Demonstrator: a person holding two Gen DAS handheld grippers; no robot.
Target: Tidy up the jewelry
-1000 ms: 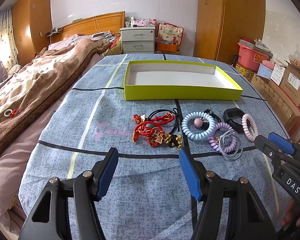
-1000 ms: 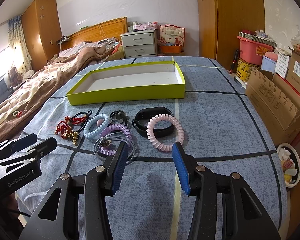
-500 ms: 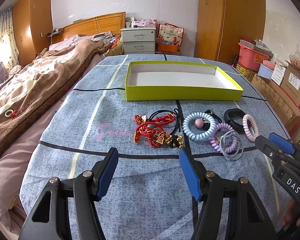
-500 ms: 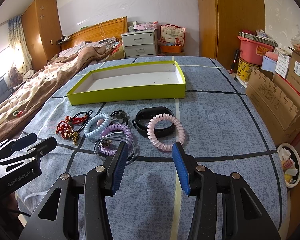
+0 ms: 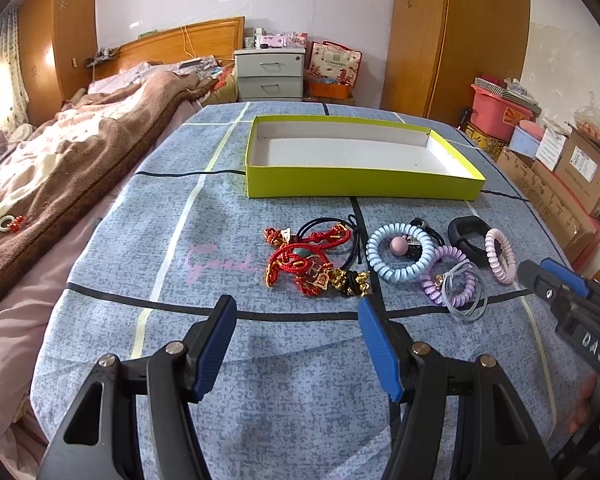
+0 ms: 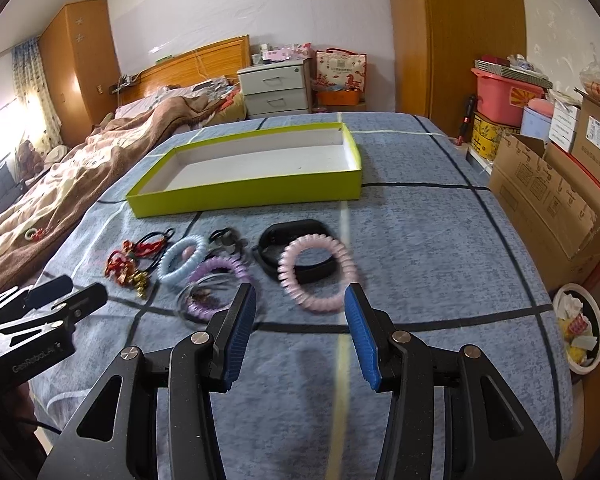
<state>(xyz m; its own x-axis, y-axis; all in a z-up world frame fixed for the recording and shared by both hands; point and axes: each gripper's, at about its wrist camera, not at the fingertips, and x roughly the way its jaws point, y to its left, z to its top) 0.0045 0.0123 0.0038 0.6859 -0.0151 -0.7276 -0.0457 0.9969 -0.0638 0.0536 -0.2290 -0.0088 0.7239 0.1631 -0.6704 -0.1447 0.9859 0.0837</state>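
1. The bed (image 5: pixel 112 216) has a blue-grey cover with dark and pale lines; a brown blanket (image 5: pixel 80 148) lies along its left side.
2. The green tray (image 5: pixel 360 188) stands on the cover, beyond the jewelry; its white inside holds nothing.
3. The left gripper (image 5: pixel 294 344) hovers above the cover, just before the red cords; its blue fingers (image 5: pixel 216 344) are wide apart and hold nothing.
4. The right gripper (image 6: pixel 300 334) hovers just before the pink coil; its fingers are also wide apart and hold nothing.
5. The jewelry lies in a row between the tray and the grippers; from left: the red cords (image 5: pixel 300 260) with gold charms, tangled with a black elastic (image 5: pixel 340 236).
6. The blue coil (image 5: pixel 400 256) is near the middle; a pink ball (image 5: pixel 399 245) sits inside it.
7. The purple coil (image 5: pixel 452 276) touches the blue one; a clear ring (image 5: pixel 466 294) lies over it.
8. The pink coil (image 6: pixel 316 272) lies partly on the black band (image 6: pixel 296 248), at the right end.
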